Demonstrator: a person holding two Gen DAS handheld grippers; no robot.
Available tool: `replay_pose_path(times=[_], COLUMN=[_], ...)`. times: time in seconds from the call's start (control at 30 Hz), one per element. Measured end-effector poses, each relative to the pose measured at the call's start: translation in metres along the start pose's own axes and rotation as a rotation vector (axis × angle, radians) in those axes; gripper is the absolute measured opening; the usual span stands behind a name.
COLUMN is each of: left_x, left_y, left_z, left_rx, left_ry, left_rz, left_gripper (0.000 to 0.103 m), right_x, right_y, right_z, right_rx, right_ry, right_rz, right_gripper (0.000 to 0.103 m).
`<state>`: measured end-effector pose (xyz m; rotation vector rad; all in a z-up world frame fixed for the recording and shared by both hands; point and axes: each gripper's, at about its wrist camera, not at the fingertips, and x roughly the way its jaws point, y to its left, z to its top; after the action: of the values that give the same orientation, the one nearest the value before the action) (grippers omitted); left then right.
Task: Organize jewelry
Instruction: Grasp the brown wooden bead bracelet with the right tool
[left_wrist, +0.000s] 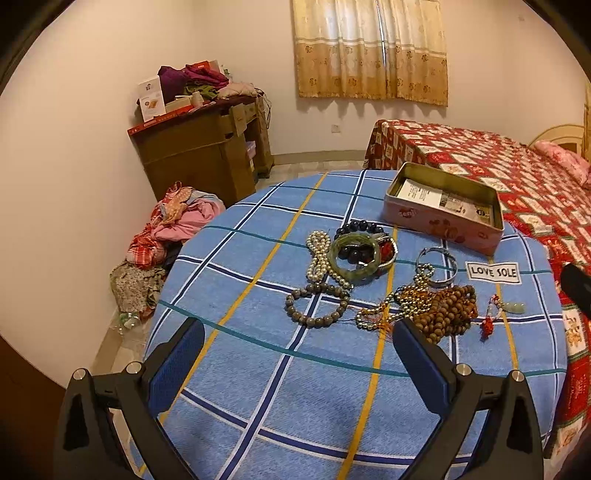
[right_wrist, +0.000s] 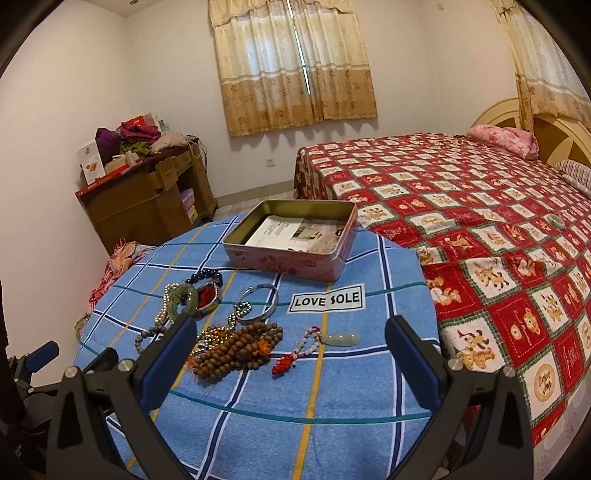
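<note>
The tangle of bead bracelets, pearl strands and bangles (left_wrist: 369, 280) lies loose on the blue checked cloth of the desk (left_wrist: 280, 398), just in front of the open pink tin box (left_wrist: 443, 218), which holds only paper. Nothing looks sorted yet. The left hand-held gripper (left_wrist: 299, 354) and right hand-held gripper (right_wrist: 291, 354) hover above, jaws spread, empty.

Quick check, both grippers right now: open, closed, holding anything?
Left gripper: open, holding nothing, above the cloth.
Right gripper: open, holding nothing, jaws wide apart.
</note>
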<state>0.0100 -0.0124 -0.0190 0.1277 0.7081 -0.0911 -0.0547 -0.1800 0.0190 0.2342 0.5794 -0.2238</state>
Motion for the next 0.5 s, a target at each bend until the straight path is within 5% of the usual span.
replay_pose_path(times=[0.13,0.3,0.5], left_x=[0.000,0.017,0.026], left_y=[0.012,0.035,0.048], left_z=[0.000,-0.005,-0.008], left_rx=[-0.018,-0.052,-0.083], left_ry=[-0.027,0.023,0.032], left_rz=[-0.025,-0.008,0.009], left_gripper=[0.101,0.101,0.101], right_x=[0.012,0.047,0.081], right_y=[0.000,0.004,0.010], right_z=[-0.004,-0.018,-0.017], right_rx=[0.002,0.020,0.065], right_ry=[0.055,0.235,0.329], right_rz=[0.064,0.136,0.180], right_gripper=[0.099,0.085,0.085])
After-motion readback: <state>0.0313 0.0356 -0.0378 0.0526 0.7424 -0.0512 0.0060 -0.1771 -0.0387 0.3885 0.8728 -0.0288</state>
